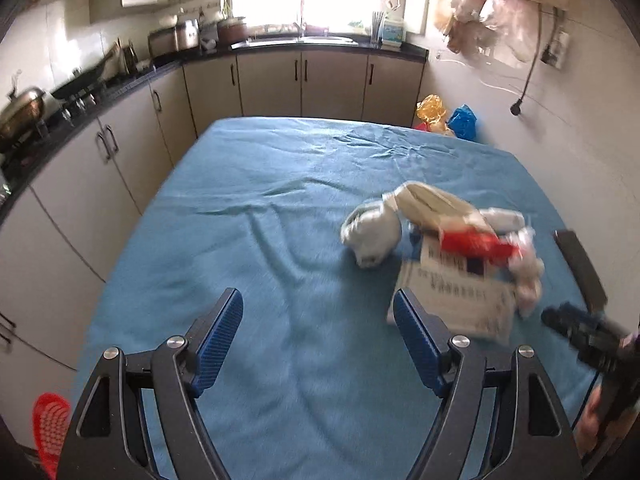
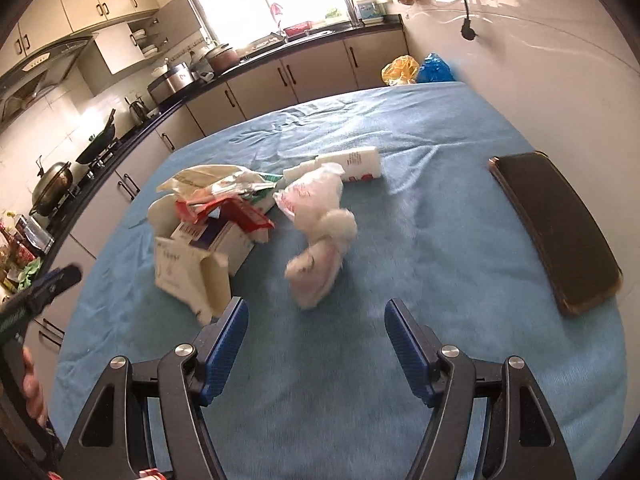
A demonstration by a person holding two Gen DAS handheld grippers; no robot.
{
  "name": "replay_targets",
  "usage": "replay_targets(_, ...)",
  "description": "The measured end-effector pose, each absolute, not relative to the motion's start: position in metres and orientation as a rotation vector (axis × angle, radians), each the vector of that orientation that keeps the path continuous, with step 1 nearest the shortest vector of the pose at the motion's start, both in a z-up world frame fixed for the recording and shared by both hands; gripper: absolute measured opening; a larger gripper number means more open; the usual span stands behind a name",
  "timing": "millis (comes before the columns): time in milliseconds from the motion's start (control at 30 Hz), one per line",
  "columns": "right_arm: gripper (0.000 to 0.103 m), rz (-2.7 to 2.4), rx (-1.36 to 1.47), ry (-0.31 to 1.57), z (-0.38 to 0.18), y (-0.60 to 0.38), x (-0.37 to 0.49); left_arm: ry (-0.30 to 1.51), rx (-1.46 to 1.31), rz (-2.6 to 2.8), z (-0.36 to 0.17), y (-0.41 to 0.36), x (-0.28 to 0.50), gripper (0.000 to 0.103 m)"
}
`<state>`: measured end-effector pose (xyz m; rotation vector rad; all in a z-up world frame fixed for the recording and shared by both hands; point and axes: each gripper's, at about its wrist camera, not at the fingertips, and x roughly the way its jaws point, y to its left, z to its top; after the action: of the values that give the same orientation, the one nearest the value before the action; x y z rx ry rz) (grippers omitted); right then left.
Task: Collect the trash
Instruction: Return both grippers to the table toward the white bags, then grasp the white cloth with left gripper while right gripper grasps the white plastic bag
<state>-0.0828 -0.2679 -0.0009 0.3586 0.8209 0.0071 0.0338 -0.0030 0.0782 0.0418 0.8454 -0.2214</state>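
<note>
Left gripper [image 1: 318, 330]: lower centre of the left wrist view, blue-padded jaws spread wide, nothing between them, only blue cloth beneath.

Right gripper [image 2: 316, 330]: lower centre of the right wrist view, jaws likewise spread, nothing gripped; it also shows blurred at the right edge of the left wrist view.

Table cloth [image 1: 260, 240]: blue, wrinkled, covers the whole table.

Trash pile, centre-left of the right wrist view:
- white printed carton [image 2: 188, 276], torn open, nearest the right gripper's left finger;
- red wrapper [image 2: 244, 216] lying on the carton;
- crumpled beige bag [image 2: 216, 178] behind it;
- crumpled pinkish-white plastic bag [image 2: 320, 232], just right of the carton, ahead of the right gripper;
- white box [image 2: 356, 162] lying flat behind the plastic bag.
In the left wrist view the same pile sits centre-right, blurred.

Dark flat rectangular object [image 2: 556, 228]: right side of the right wrist view, apart from the pile.

Yellow bag [image 2: 400, 70] and blue bag [image 2: 434, 68]: beyond the table's far edge.

Kitchen counter [image 1: 132, 76]: upper left, with pots.
</note>
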Motion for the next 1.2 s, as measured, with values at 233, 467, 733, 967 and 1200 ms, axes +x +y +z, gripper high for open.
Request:
replay_targets(233, 0.075, -0.008, 0.366, 0.852, -0.012, -0.268, -0.054, 0.906, 0.020, -0.245, 0.054, -0.019, 0.099, 0.076)
replay_targets(467, 0.075, -0.043, 0.352, 0.856, -0.016, -0.271, -0.036, 0.923, 0.049, -0.330, 0.039, -0.042, 0.124, 0.077)
replay_targets(733, 0.049, -0.068, 0.348, 0.844, -0.017, -0.273, -0.023, 0.966, 0.068, -0.395, 0.028, -0.060, 0.132, 0.035)
replay_targets(967, 0.033, -0.036, 0.368, 0.865, -0.017, -0.274, -0.028, 0.963, 0.040, -0.326, 0.038, -0.045, 0.112, 0.032)
replay_targets(1200, 0.033, -0.036, 0.415, 0.849, -0.009, -0.282, -0.048, 0.935, 0.008, -0.303, 0.067, -0.009, 0.064, 0.032)
